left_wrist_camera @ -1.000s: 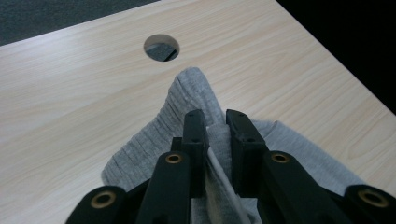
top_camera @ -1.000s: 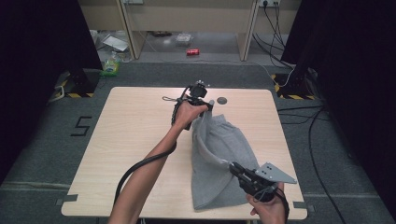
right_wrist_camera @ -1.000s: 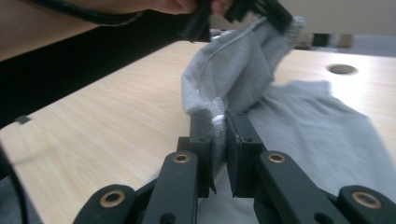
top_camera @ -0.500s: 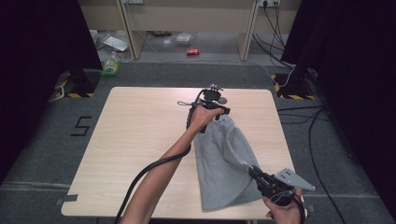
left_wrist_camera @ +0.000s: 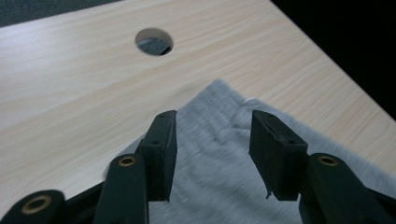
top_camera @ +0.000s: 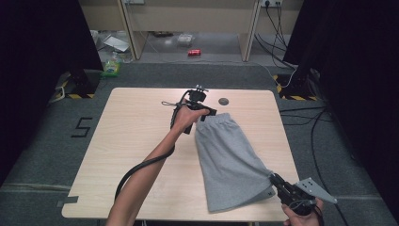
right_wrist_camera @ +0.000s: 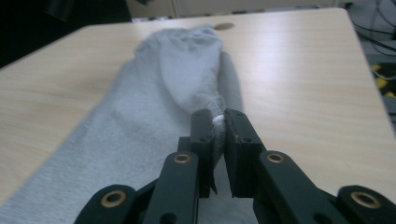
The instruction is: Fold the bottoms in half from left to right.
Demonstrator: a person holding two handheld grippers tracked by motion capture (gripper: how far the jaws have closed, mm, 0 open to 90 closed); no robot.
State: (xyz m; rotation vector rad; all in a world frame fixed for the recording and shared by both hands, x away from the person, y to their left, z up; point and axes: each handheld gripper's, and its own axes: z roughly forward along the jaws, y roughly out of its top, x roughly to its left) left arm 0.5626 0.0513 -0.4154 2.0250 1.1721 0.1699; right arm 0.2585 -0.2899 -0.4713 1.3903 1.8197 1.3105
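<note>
High view puts the grey shorts [top_camera: 233,160] flat on the right half of the desk [top_camera: 131,141], waistband far. I judge I'm smoothing them out, so I should keep the pull low and even. My left gripper [top_camera: 203,112] has just been opening; it hangs released over the waistband. My right gripper [top_camera: 278,184] pinches the near hem corner tight

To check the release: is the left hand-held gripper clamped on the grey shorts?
No, its jaws stand apart above the grey shorts, pressing nothing.
</note>
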